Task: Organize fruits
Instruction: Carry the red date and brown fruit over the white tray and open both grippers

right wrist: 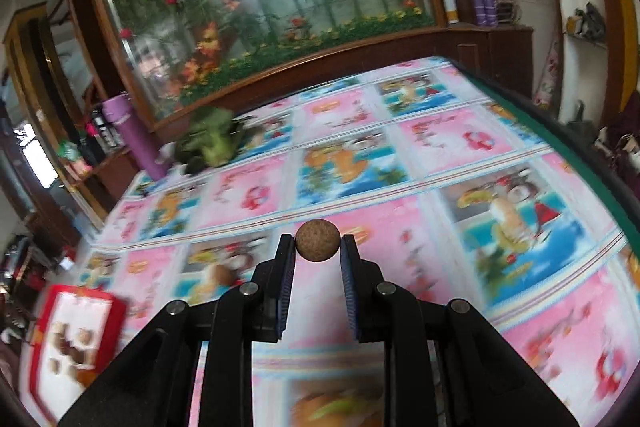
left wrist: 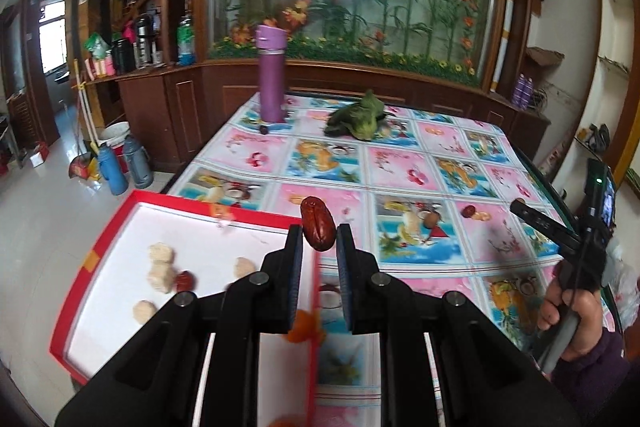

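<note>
A dark red date [left wrist: 316, 229] is showing between black, blue-padded fingers [left wrist: 298, 267]. A speckled brown ball [right wrist: 318, 241] is glowing against the pink-and-blue fruit-print tablecloth [left wrist: 400, 163]. A red-rimmed white tray [left wrist: 120, 223] is carrying cream-coloured pieces [left wrist: 161, 253].

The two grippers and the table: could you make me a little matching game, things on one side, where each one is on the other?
Things:
1. red date
2. brown ball
3. purple bottle
4. pale lumps

Places:
A. standing at the table's far end
B. between the right gripper's fingers
C. inside the red tray
D. between the left gripper's fingers

Pairs: 1-D, 2-B, 3-A, 4-C
</note>
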Action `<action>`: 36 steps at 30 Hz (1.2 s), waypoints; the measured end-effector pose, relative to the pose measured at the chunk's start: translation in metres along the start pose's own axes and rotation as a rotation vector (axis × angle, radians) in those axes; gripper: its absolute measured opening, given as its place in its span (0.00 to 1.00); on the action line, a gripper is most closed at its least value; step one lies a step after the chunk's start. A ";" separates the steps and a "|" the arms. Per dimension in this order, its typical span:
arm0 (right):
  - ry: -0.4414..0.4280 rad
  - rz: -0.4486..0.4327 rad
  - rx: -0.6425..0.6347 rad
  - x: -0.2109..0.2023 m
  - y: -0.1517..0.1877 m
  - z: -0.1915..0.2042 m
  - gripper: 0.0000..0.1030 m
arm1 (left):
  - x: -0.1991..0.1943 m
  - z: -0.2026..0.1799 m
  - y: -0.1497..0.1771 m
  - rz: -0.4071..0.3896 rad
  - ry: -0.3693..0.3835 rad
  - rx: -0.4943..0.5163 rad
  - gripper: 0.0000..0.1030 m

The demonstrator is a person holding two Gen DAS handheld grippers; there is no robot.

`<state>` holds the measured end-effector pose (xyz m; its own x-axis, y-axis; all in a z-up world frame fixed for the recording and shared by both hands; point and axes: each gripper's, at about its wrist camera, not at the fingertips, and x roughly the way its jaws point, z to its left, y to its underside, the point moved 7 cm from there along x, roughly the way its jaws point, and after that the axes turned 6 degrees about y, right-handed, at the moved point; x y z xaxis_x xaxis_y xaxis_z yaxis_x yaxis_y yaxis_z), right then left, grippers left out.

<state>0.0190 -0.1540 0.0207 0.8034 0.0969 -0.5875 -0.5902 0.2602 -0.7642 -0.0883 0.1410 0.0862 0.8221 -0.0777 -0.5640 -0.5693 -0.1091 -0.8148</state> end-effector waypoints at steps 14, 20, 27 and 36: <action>-0.363 0.152 -0.211 -0.038 0.051 0.185 0.21 | -0.029 0.112 0.019 -0.030 -0.127 -0.170 0.18; -0.458 0.179 -0.340 -0.054 0.079 0.255 0.21 | -0.039 0.161 0.034 -0.023 -0.198 -0.229 0.18; -0.542 0.291 -0.445 -0.056 0.136 0.297 0.21 | -0.029 0.175 0.051 0.029 -0.210 -0.228 0.18; -0.531 0.396 -0.522 -0.046 0.185 0.308 0.21 | -0.012 0.182 0.077 0.110 -0.218 -0.228 0.18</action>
<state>-0.1033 0.1852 -0.0115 0.3824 0.5604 -0.7347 -0.6919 -0.3534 -0.6296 -0.1421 0.3140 0.0061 0.7228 0.1096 -0.6823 -0.6201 -0.3326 -0.7105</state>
